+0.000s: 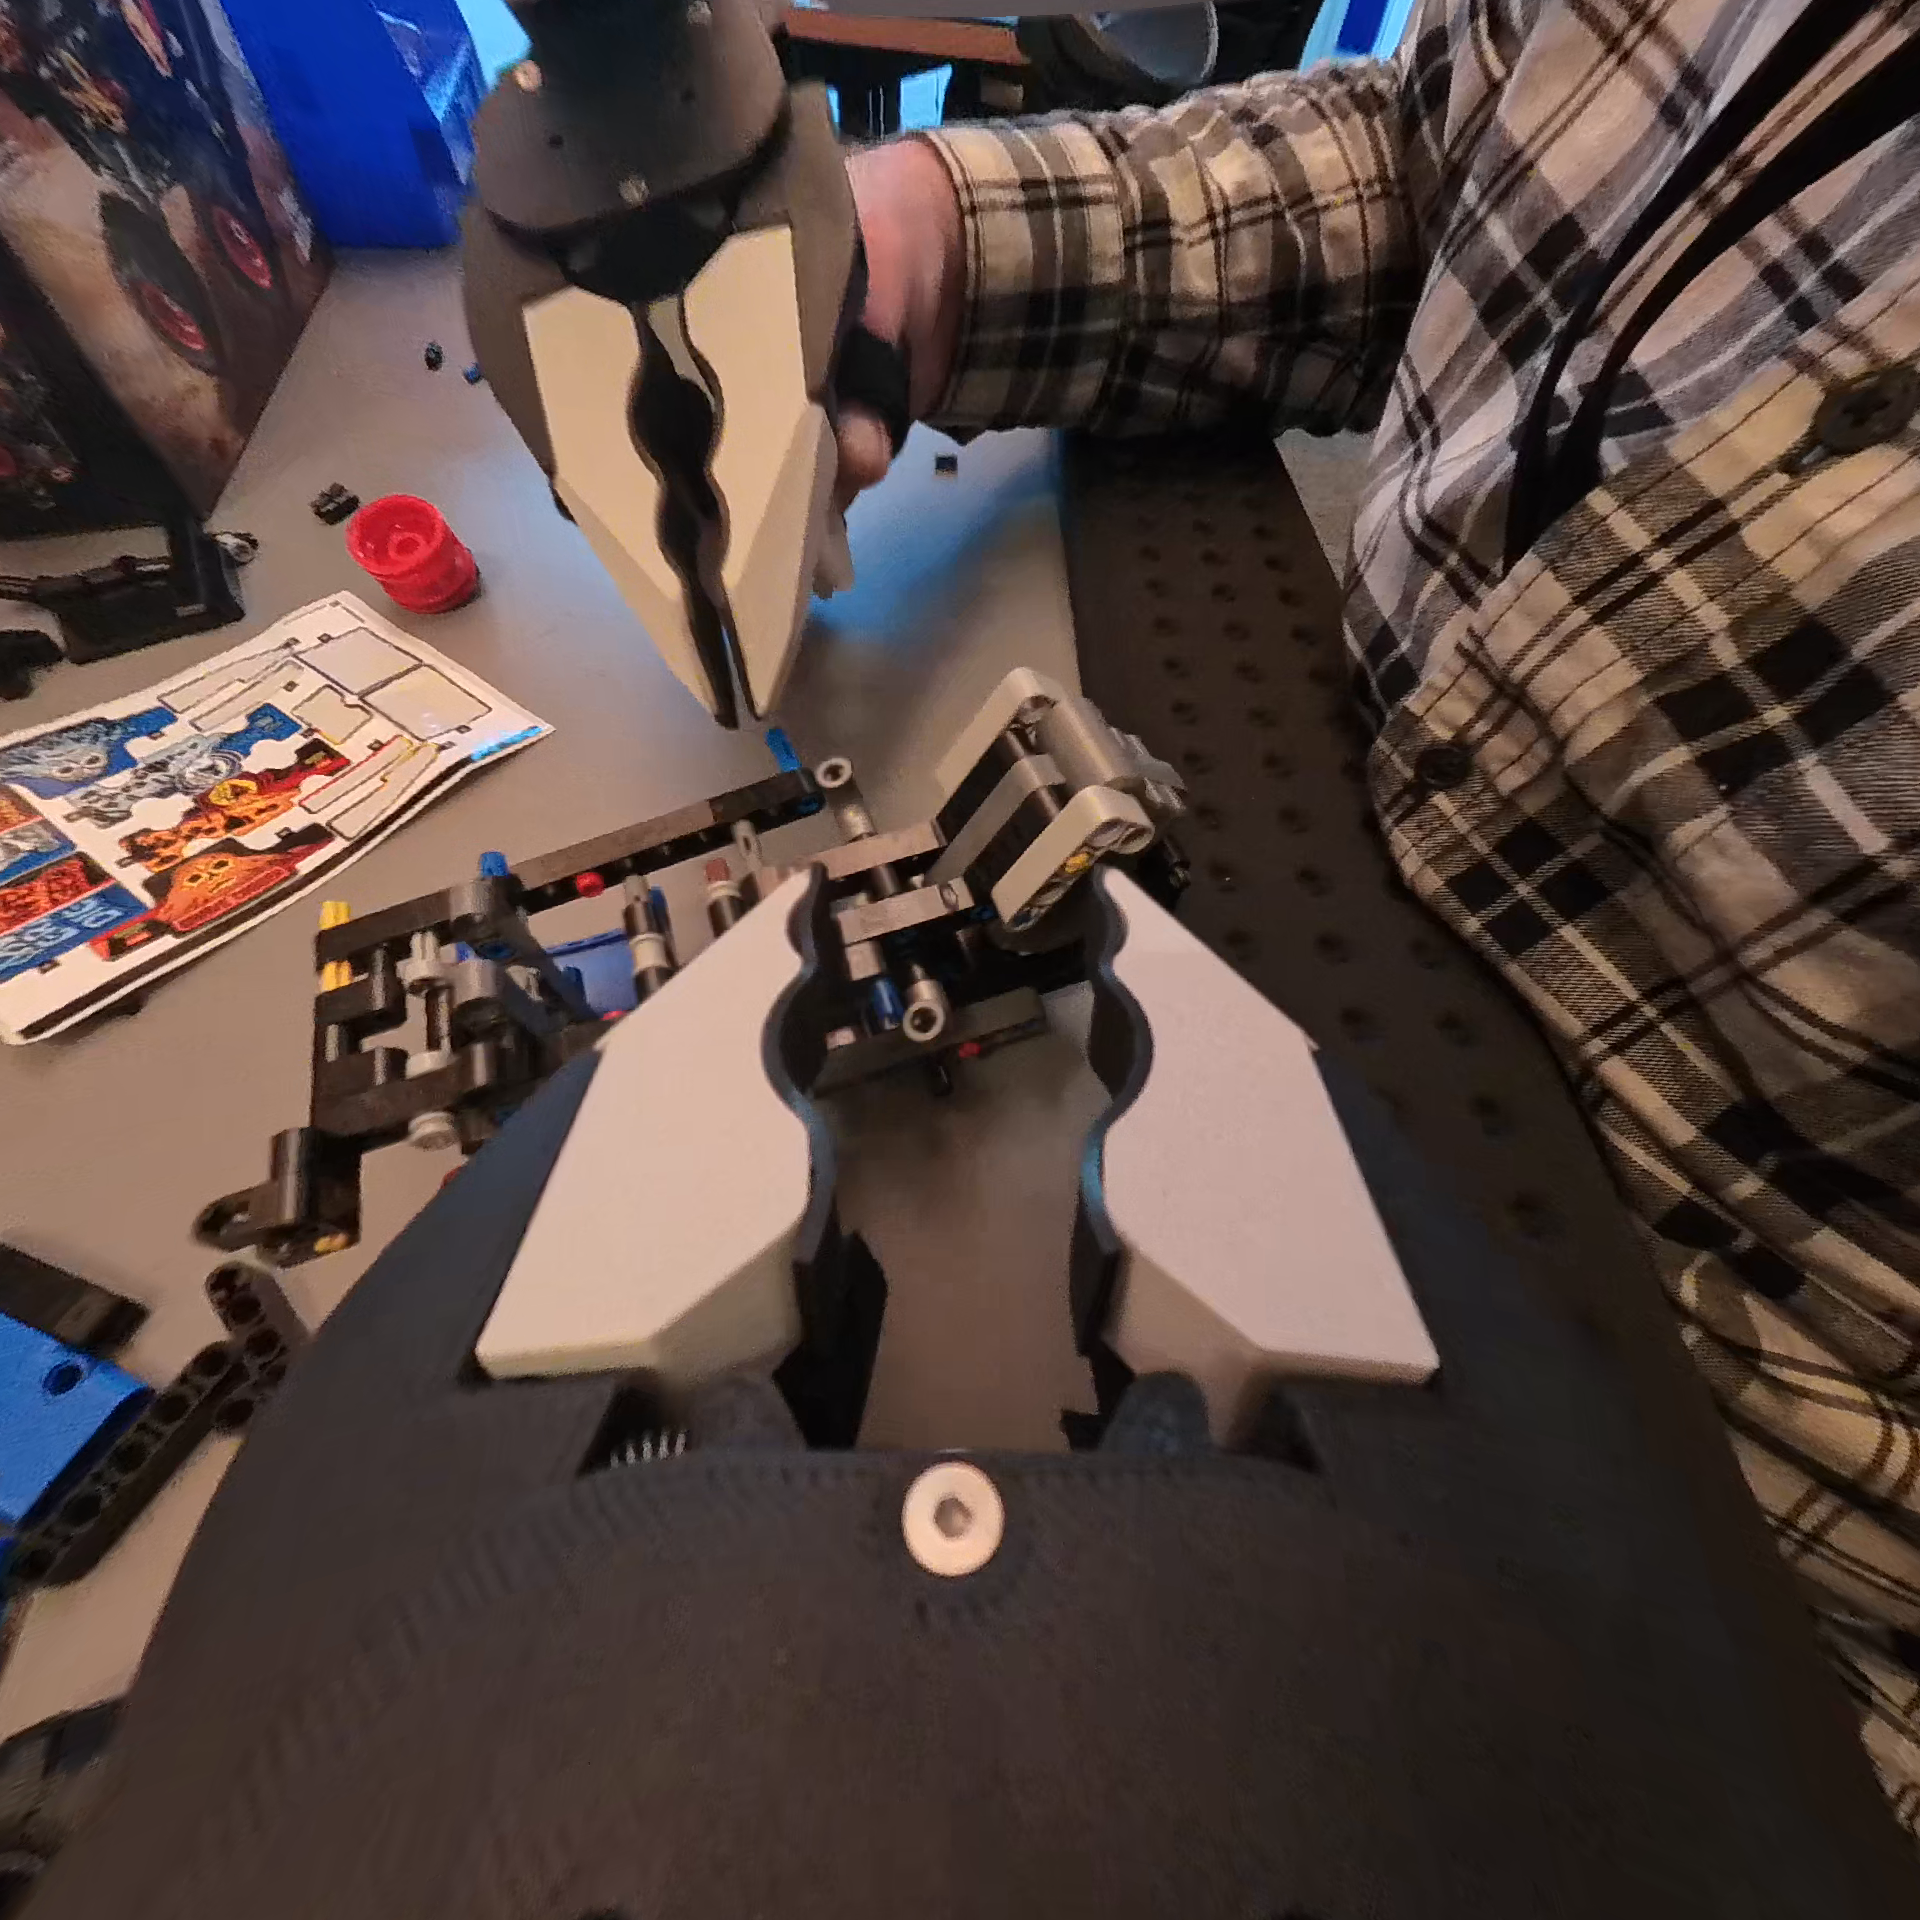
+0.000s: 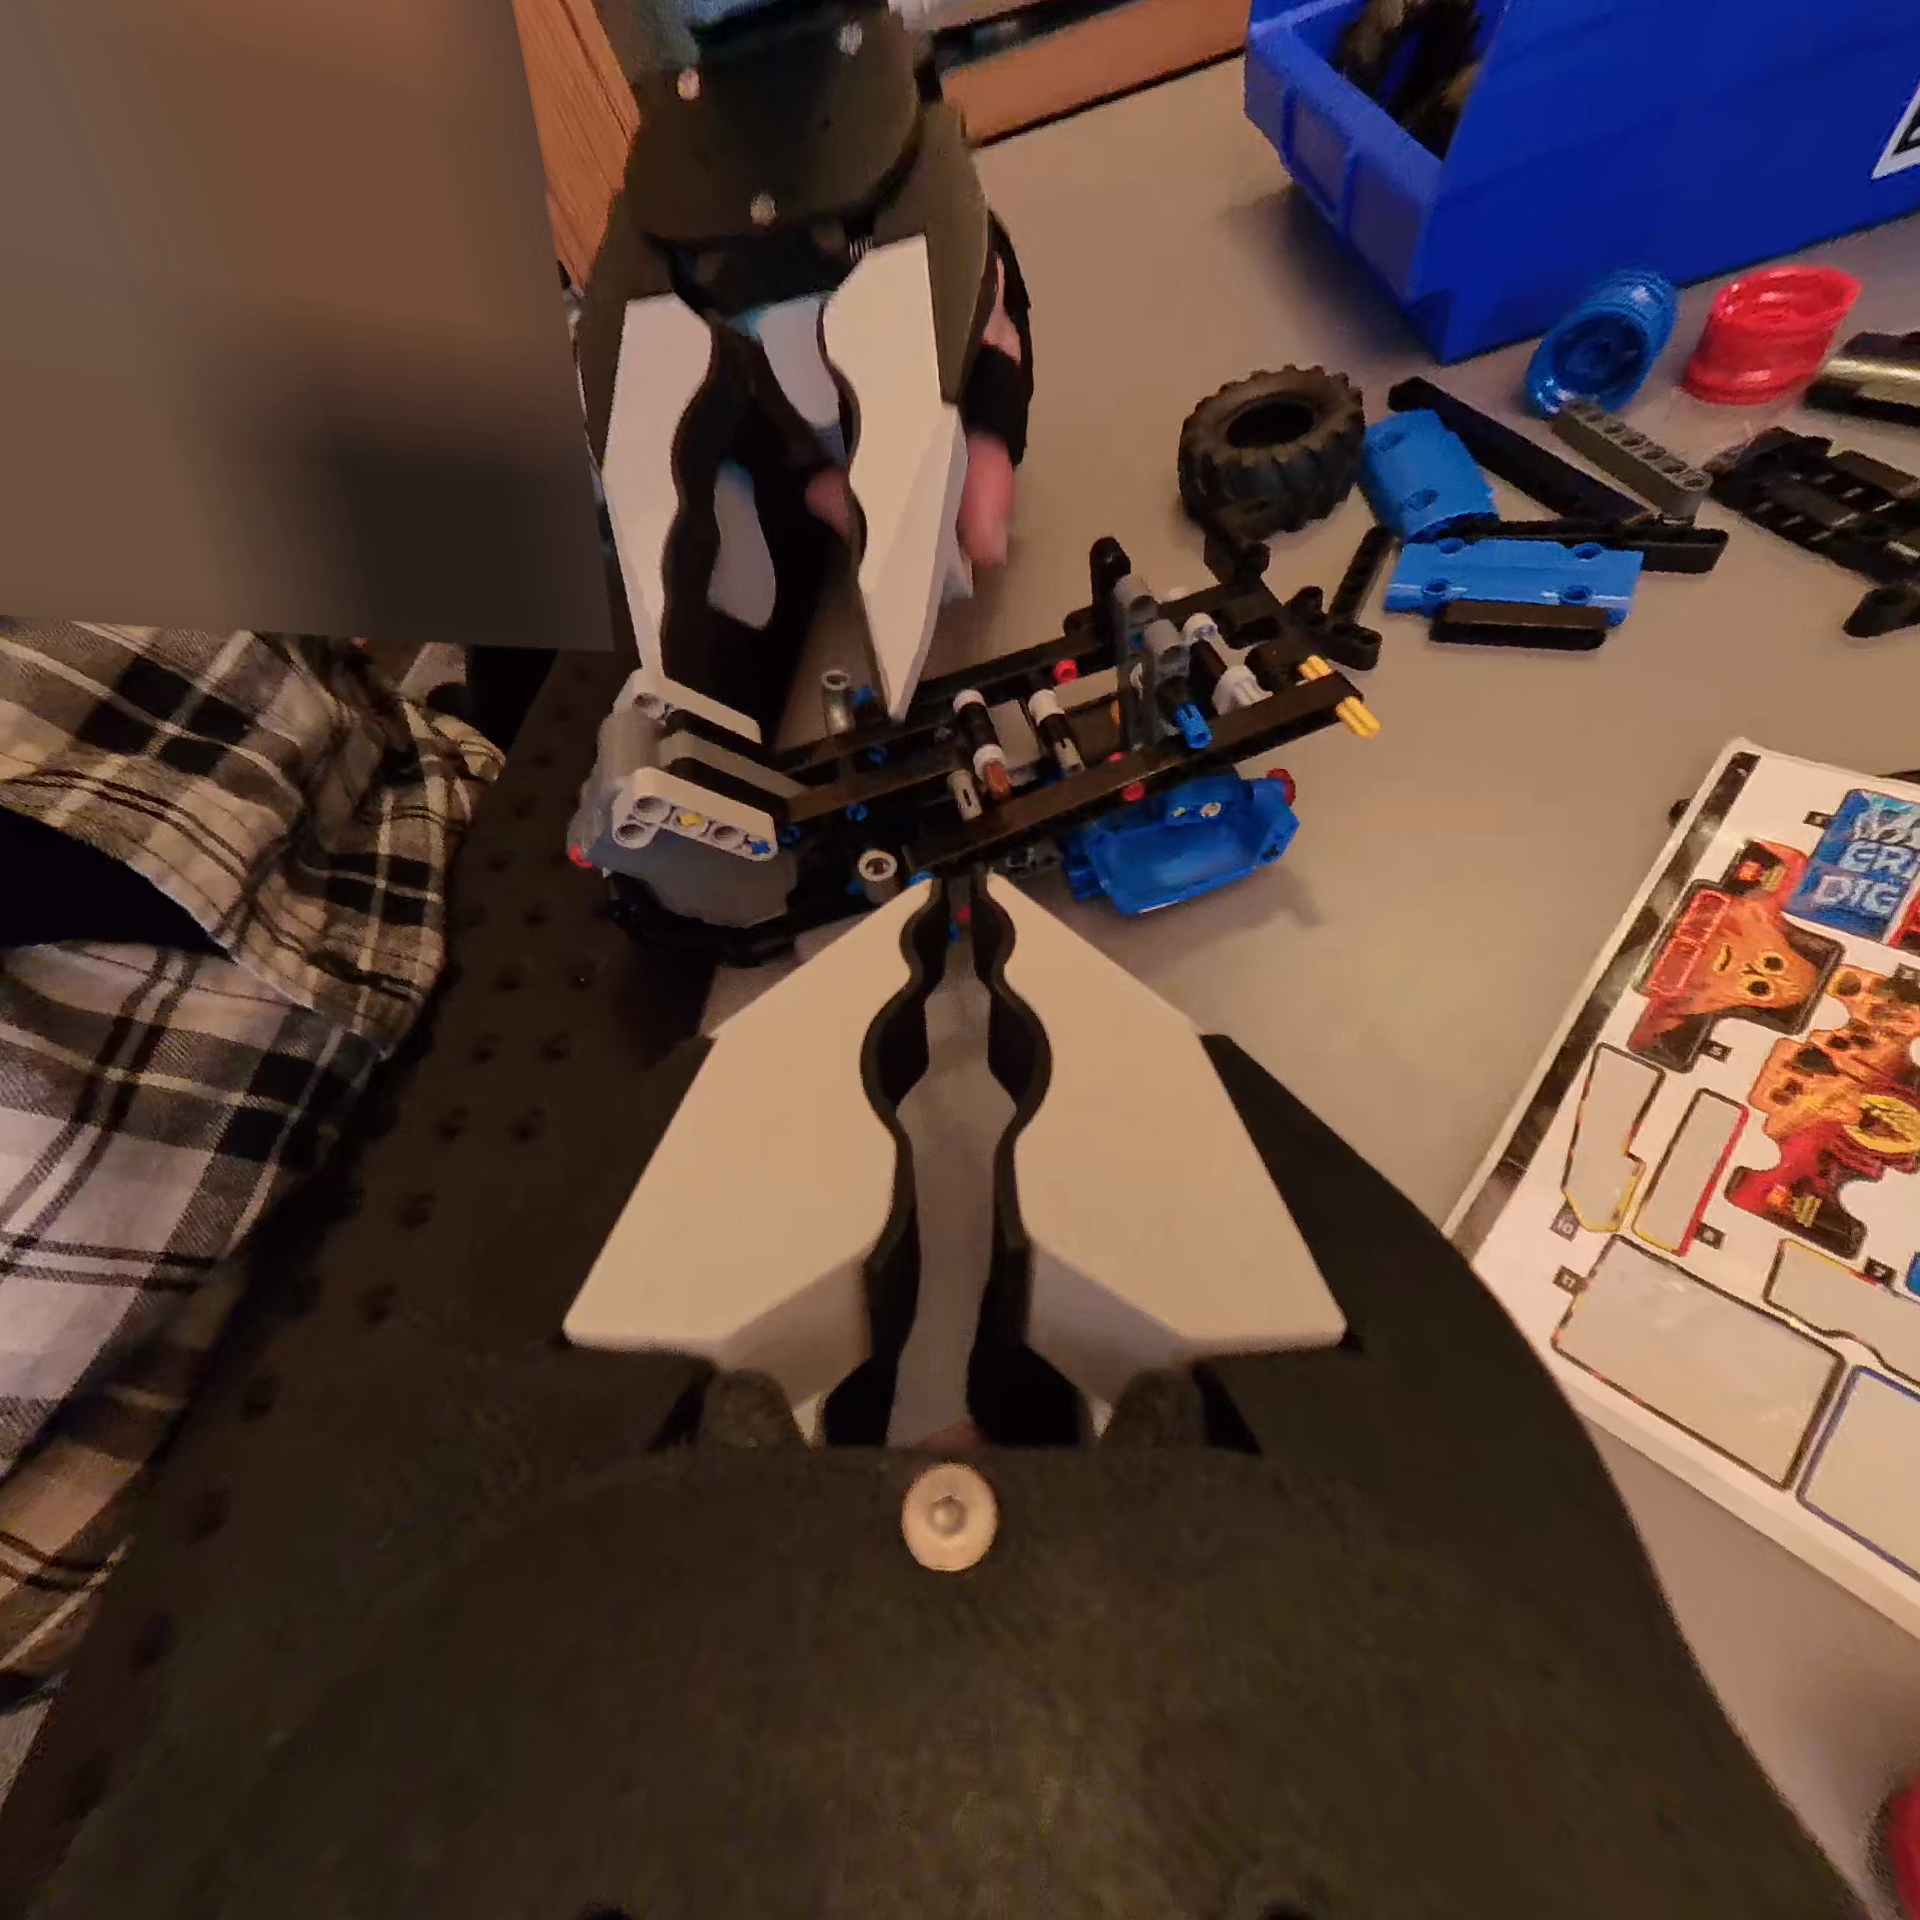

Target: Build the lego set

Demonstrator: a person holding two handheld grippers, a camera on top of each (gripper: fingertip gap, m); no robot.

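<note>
1. Grey tabletop (image 1: 582, 623) serves as the work surface; a black perforated board (image 1: 1351, 935) adjoins it on the side nearest the person in a plaid shirt (image 1: 1662, 727).
2. Task item: a partly built black, grey and blue Technic-style lego chassis (image 1: 644, 904) lies on the tabletop, one end reaching the edge of the perforated board. A grey beam assembly (image 1: 1049, 800) stands at that end.
3. Left gripper (image 1: 951, 914): jaws wide apart, straddling the grey-beam end of the chassis. Whether the pads touch the model cannot be told. In the right wrist view the left gripper (image 2: 821, 717) points down at the same end.
4. Right gripper (image 2: 961, 899): jaws nearly closed, with a narrow gap, tips at the near black side beam of the chassis; whether anything is pinched cannot be told. In the left wrist view the right gripper (image 1: 743, 712) points down just above the far end of the frame, beside a small blue pin (image 1: 779, 743).
5. Loose items:
   - printed sticker sheet (image 1: 239, 790), flat beside the chassis;
   - red wheel hub (image 1: 410, 551), beyond the sheet;
   - black rubber tyre (image 2: 1273, 442), behind the chassis;
   - blue curved panels (image 2: 1455, 530) and black beams (image 2: 1621, 488), scattered;
   - blue wheel hub (image 2: 1600, 343), in front of a blue plastic bin (image 2: 1558, 156).
</note>
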